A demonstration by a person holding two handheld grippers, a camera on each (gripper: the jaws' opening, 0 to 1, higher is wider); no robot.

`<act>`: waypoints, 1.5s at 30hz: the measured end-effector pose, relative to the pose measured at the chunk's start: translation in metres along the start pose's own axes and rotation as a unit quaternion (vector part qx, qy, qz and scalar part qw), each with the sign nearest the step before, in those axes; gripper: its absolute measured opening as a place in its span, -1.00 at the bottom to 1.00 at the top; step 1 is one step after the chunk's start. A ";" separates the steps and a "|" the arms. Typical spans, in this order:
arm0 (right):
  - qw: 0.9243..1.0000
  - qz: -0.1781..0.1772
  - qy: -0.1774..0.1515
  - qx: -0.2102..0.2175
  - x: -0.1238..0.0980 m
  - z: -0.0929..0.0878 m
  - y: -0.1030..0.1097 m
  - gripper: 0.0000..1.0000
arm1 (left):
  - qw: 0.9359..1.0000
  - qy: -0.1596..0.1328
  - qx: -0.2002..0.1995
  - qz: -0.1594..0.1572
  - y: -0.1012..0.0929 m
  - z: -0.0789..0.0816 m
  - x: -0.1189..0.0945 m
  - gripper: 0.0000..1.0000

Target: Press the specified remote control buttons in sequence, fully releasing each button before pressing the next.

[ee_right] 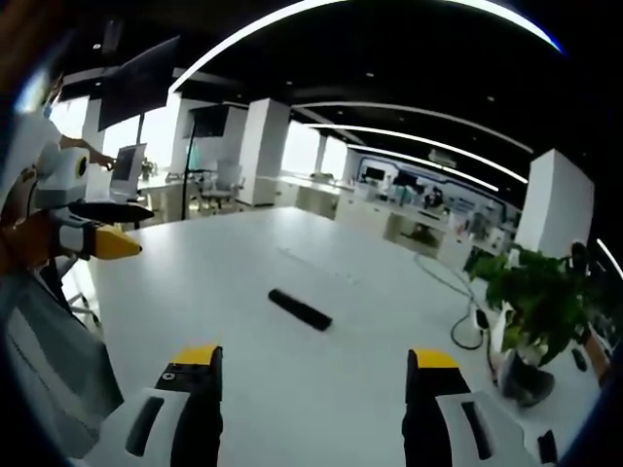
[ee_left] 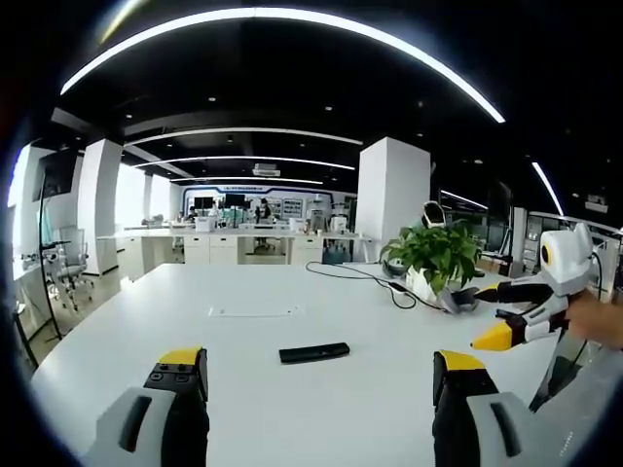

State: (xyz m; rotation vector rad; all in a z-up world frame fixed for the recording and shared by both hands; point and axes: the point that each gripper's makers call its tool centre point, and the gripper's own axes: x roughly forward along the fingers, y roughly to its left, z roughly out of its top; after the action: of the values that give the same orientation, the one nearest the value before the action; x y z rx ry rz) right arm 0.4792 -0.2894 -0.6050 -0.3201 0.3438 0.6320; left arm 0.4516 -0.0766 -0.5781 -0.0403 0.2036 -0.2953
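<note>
White table (ee_left: 292,409) ran wide across an open-plan office under curved ceiling lights. Black remote control (ee_left: 313,352) lay flat at lower centre of the left gripper view, apart from everything else; in the right gripper view it sat mid-frame (ee_right: 300,309). Left gripper (ee_left: 319,375) hung above the table, jaws wide apart, empty. Right gripper (ee_right: 313,375) likewise spread and empty (it also showed at right edge of the left gripper view). Potted plant (ee_left: 436,255) and a cable (ee_left: 365,276) stood well beyond the remote.

Judgement: no button pressed yet. Best approach: descend vertically with one jaw tip, steady the remote, lift fully between presses.

No legible labels or brands.
</note>
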 end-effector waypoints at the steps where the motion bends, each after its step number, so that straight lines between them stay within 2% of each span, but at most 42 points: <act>1: 1.000 0.000 0.001 0.000 0.000 0.000 0.000 0.52 | 1.000 0.000 0.000 -0.001 0.000 0.000 0.000 1.00; 25: 1.000 0.001 -0.007 0.011 0.000 0.002 -0.002 0.58 | 1.000 0.005 0.002 -0.001 0.000 -0.002 0.000 1.00; 31: 0.999 0.009 -0.018 0.030 0.004 0.009 -0.010 0.63 | 1.000 0.013 -0.003 -0.011 0.005 -0.002 0.010 1.00; 38: 0.999 -0.005 -0.028 0.016 0.009 0.019 -0.021 0.66 | 1.000 0.021 -0.011 -0.011 0.010 -0.002 0.017 1.00; 45: 0.999 -0.004 -0.043 0.029 0.013 0.024 -0.024 0.84 | 0.999 0.034 -0.011 -0.018 0.006 -0.005 0.021 1.00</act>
State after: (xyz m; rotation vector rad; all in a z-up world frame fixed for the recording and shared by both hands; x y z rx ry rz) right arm 0.5092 -0.2916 -0.5842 -0.2386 0.2776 0.6253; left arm 0.4721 -0.0775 -0.5872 -0.0566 0.2746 -0.3303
